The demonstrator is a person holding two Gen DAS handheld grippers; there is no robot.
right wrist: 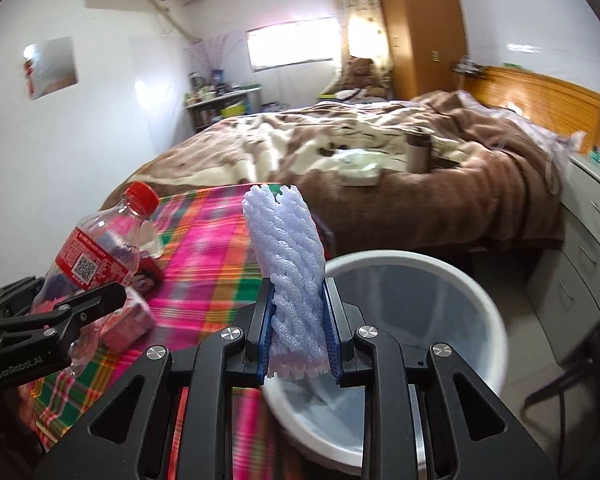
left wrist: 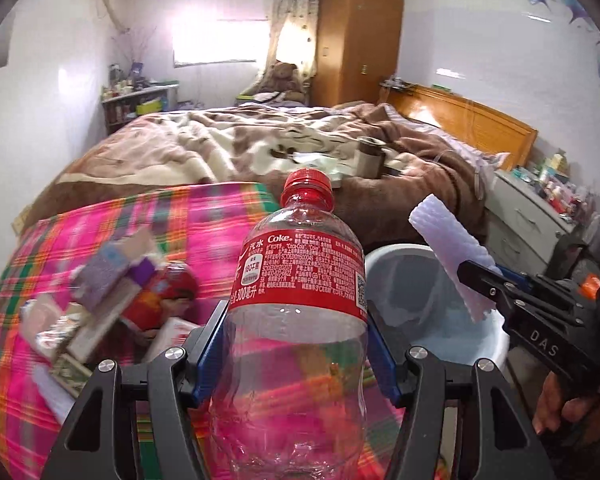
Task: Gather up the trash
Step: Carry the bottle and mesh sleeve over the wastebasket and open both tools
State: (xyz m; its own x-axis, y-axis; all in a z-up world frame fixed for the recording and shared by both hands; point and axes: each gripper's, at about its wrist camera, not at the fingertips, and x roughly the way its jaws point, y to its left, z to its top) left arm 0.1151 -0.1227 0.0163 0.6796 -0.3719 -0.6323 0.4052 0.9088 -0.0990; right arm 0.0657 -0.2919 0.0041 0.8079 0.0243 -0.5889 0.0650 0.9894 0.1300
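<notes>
clear plastic bottle (left wrist: 296, 320) clamped in left gripper (left wrist: 296, 344); right gripper (right wrist: 298, 332) clenches foam net (right wrist: 288, 256) above white bin (right wrist: 460, 280).

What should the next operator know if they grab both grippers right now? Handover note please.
Left gripper: shut on the empty Coke bottle, held upright over the plaid cloth.
Right gripper: shut on the white foam net sleeve, beside the white bin.
Bin sits just off the cloth's edge, to the right of both grippers; nothing clearly visible inside it.
Done: both items picked up.
Left: drop both into the bin, then clear the blurred pile of boxes and wrappers on the cloth.
</notes>
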